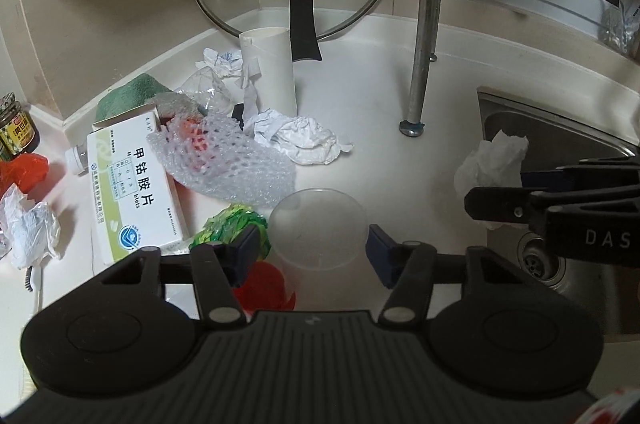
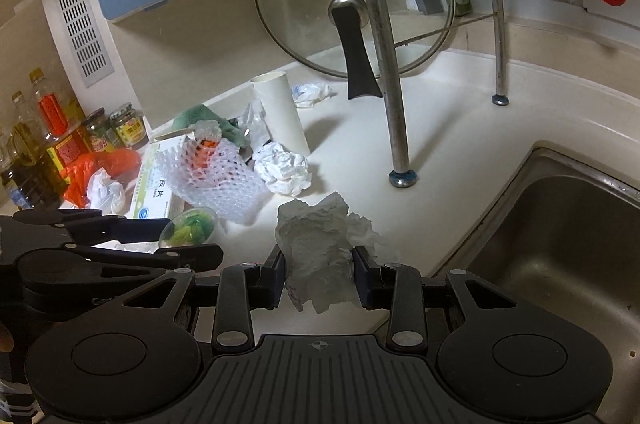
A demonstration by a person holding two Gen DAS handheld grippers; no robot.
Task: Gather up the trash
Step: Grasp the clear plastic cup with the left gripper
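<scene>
The left gripper brackets a clear plastic cup on the counter — its pads stand right at the cup's walls, though whether they press cannot be told — and nothing shows inside the cup. The right gripper pinches a crumpled white tissue beside the steel sink, whose basin holds no trash in the part visible.

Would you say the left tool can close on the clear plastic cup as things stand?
Probably yes. The clear plastic cup already stands between the left tool's fingers, with small gaps either side. The green wrapper crowds the left finger, but nothing sits between pads and cup.
</scene>
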